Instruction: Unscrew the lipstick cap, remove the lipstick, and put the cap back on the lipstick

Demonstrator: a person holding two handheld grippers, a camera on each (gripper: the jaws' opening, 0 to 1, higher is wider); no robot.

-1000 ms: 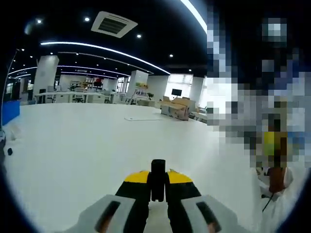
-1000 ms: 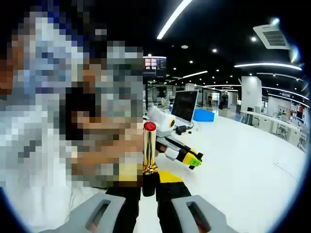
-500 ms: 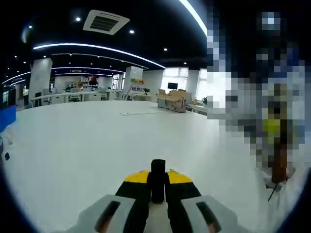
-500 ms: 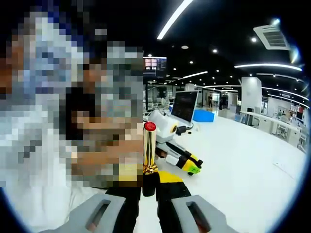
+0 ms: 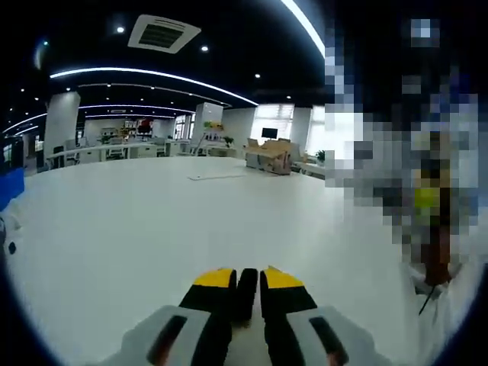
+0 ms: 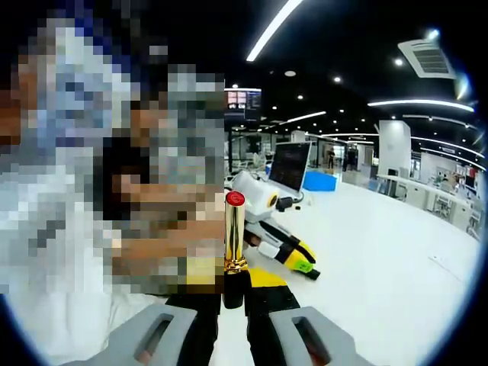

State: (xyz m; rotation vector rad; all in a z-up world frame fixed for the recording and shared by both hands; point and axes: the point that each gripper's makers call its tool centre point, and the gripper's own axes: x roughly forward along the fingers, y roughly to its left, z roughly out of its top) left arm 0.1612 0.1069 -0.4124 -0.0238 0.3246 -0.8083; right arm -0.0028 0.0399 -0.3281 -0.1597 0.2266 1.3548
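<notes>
Between the right gripper's [image 6: 235,293] jaws stands the lipstick [image 6: 235,248], clamped by its black base: a gold tube rising upright with the red tip bare at the top. The cap [image 5: 245,293] is in the left gripper [image 5: 245,297], a short black cylinder pinched between the yellow-tipped jaws, sunk low so that little of it stands proud of them. In the right gripper view the left gripper also shows [image 6: 284,252], white-bodied, just beyond and to the right of the lipstick. Below both lies a white table [image 5: 137,229].

The cap is off and the lipstick exposed, so I judge the step in hand to be putting the cap back on. To do it well:

- Keep the right gripper steady and the tube upright; let the left one do the travelling.
- Turn the cap's open end toward the red tip (which end faces which way cannot be told here, so check before closing in).
- Line the cap's axis up with the tube before they touch. Coming in tilted risks smearing or snapping the red tip.
- Slide it down over the gold tube to the black base, then twist until it seats.
- Hold the cap firmly, since with so little of it showing it could slip in the jaws.
</notes>
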